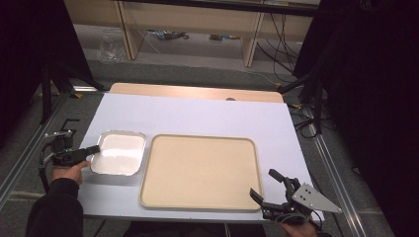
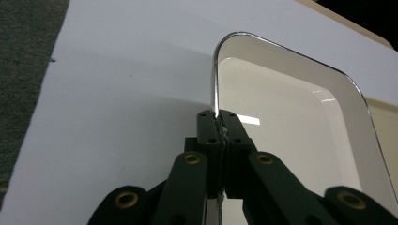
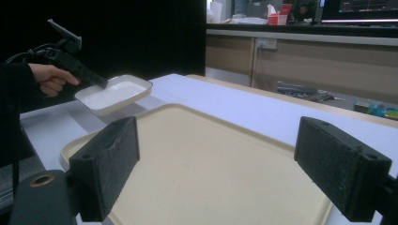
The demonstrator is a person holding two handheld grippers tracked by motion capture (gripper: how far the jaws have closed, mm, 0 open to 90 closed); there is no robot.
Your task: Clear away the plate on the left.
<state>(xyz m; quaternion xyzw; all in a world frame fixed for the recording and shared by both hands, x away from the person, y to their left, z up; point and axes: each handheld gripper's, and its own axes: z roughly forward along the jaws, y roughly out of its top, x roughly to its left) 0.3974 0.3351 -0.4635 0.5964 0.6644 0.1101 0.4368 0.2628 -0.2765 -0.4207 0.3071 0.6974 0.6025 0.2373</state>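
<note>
The white dish (image 1: 118, 152), shallow and glossy with rounded corners, was gripped at its left rim by the left gripper (image 1: 97, 148); the right gripper (image 1: 263, 186) gaped empty.

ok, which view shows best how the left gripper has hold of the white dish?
The left gripper view: the left gripper has its jaws shut on the rim of the white dish, seen close up. The high view shows the gripper at the dish's left edge, too small for the contact. The right gripper view shows it from afar, the dish off the table.
</note>
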